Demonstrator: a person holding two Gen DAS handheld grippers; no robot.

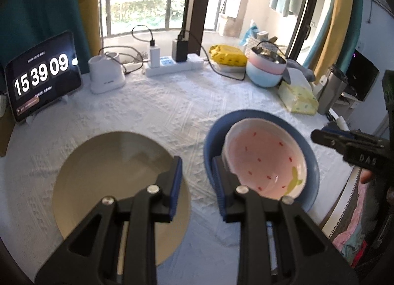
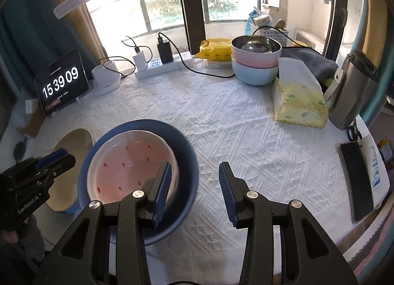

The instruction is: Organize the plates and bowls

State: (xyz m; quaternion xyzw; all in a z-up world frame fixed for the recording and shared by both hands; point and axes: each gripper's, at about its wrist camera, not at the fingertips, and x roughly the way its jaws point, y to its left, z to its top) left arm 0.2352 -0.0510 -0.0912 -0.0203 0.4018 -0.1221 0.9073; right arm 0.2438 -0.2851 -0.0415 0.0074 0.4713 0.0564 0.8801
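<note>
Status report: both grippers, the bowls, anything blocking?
Left gripper and right gripper open, empty. Pink speckled ceramic bowl nested in blue bowl. Tan round plate beside, nothing blocking.

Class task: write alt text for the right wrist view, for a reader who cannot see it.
The right gripper hangs open over a white tablecloth, beside a pink bowl nested in a blue bowl. The left gripper shows at the left edge; stacked bowls and a clock tablet stand behind.
</note>
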